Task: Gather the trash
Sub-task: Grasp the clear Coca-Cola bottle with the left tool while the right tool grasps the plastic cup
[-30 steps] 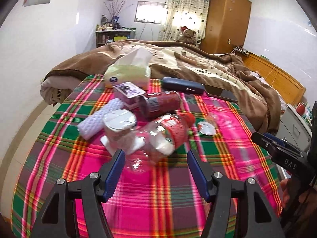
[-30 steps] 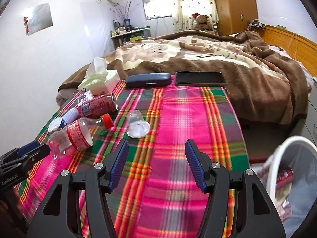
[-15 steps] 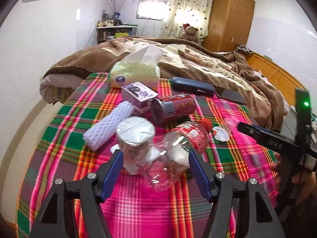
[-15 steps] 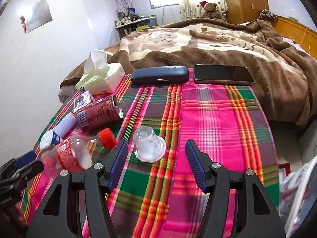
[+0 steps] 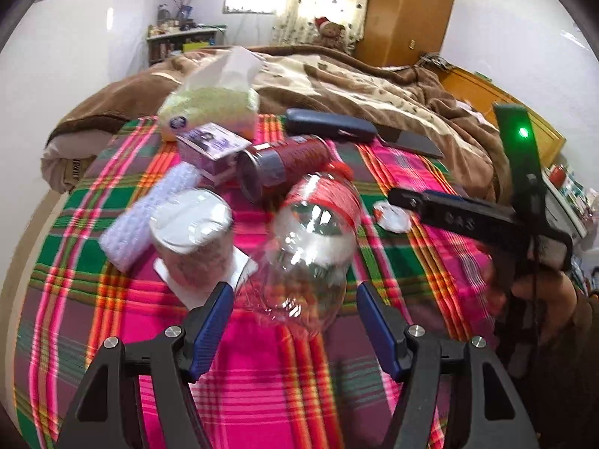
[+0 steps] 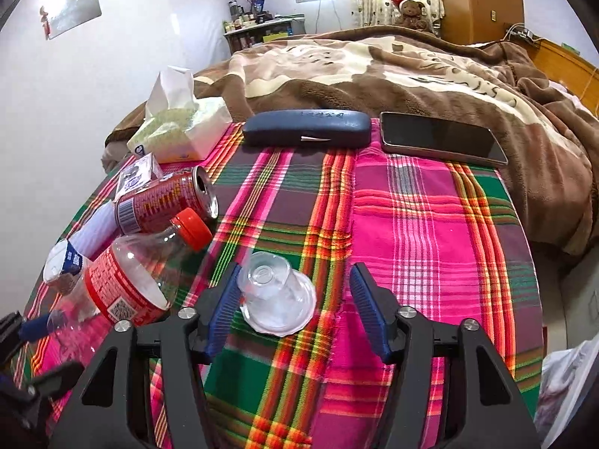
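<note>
A clear plastic bottle (image 5: 312,247) with a red label and red cap lies on the plaid cloth, its base between the fingers of my open left gripper (image 5: 294,303). It also shows in the right wrist view (image 6: 131,277). A small clear plastic cup (image 6: 275,295) lies on its side between the fingers of my open right gripper (image 6: 295,288). A red drink can (image 5: 284,166) lies on its side behind the bottle. A white lidded cup (image 5: 194,239), a white foam sleeve (image 5: 149,217) and a small purple carton (image 5: 213,146) lie to the left.
A tissue pack (image 6: 179,131), a dark glasses case (image 6: 307,127) and a phone (image 6: 441,136) lie at the cloth's far edge against a brown blanket (image 6: 411,71). A white bin rim (image 6: 569,385) shows at lower right. The right gripper's body (image 5: 479,220) shows right of the bottle.
Both grippers have moved forward and down. The bottle's base now lies between the left fingers, and the clear cup now lies between the right fingers.
</note>
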`<state>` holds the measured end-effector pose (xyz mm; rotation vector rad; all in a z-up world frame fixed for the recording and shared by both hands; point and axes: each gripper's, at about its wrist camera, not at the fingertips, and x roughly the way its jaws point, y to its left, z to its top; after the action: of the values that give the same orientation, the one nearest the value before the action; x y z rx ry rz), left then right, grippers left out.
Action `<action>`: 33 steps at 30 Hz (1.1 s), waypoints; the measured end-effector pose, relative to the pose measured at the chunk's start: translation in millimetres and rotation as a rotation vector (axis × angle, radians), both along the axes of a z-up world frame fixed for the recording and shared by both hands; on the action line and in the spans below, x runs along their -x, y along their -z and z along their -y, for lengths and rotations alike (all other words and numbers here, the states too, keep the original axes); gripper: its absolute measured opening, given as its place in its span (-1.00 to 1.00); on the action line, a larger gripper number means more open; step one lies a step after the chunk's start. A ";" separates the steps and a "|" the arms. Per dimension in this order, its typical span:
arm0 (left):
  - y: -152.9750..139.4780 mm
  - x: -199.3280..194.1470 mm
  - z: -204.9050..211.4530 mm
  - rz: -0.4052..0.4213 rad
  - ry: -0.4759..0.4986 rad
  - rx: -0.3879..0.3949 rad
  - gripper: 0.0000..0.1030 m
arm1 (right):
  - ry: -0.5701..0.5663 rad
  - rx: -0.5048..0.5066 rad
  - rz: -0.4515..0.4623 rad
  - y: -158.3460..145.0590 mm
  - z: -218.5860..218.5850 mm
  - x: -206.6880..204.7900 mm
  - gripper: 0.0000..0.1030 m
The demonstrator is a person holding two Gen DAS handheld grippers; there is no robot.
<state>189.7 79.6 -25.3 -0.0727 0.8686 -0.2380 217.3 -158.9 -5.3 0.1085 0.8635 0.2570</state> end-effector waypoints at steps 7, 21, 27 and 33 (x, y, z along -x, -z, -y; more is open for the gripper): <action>-7.4 3.4 17.3 -0.011 0.086 0.041 0.32 | -0.009 0.008 0.005 0.5 7.0 0.3 -0.41; -0.6 -48.5 45.3 -0.053 0.111 0.009 0.44 | 0.034 -0.014 -0.011 2.9 38.5 3.7 -0.42; 9.7 -71.7 61.8 -0.089 0.115 -0.006 0.44 | 0.042 -0.028 -0.013 5.5 46.8 3.8 -0.42; 21.5 -81.3 69.2 -0.120 0.109 -0.031 0.44 | 0.036 -0.033 -0.010 6.4 49.1 4.3 -0.42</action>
<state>271.0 10.4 -46.8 -0.0106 0.9964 -0.3251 213.0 -208.0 -11.7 0.1560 0.8667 0.2374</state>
